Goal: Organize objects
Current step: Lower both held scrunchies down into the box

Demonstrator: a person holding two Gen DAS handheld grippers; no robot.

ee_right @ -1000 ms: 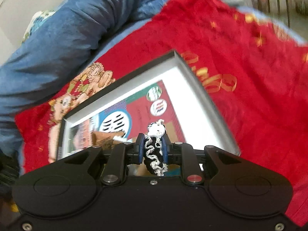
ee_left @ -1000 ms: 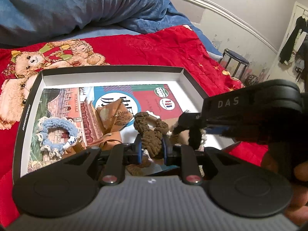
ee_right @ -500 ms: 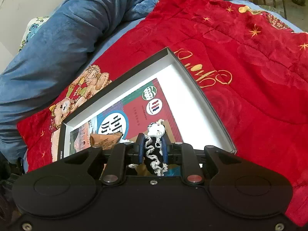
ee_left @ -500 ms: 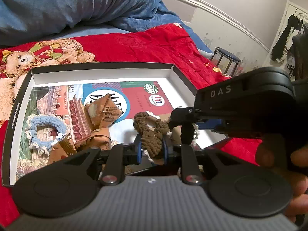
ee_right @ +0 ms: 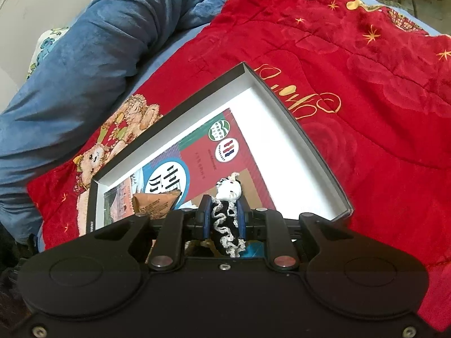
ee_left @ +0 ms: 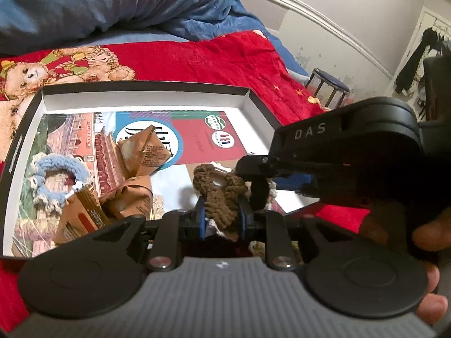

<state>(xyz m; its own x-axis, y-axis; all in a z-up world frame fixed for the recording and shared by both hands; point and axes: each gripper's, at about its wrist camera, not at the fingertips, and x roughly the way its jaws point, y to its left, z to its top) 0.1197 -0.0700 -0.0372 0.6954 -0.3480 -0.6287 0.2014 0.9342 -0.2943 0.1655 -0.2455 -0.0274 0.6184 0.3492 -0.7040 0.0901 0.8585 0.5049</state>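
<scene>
A red blanket [ee_left: 231, 56] lies under a shallow box [ee_left: 146, 86]. Inside the box, a blue scrunchie [ee_left: 57, 178] sits far from the grippers. The left gripper [ee_left: 221, 219] is opening, a brown scrunchie [ee_left: 222, 194] between its pads. The right gripper [ee_right: 224, 222] clamps a black scrunchie [ee_right: 225, 222] above the box's near edge.

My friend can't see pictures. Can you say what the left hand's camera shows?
The left gripper, jaws opening, has a brown crocheted scrunchie between them, over a shallow box on a red blanket. The right gripper beside it holds a black scrunchie. A blue scrunchie and brown snack packets lie inside.
</scene>
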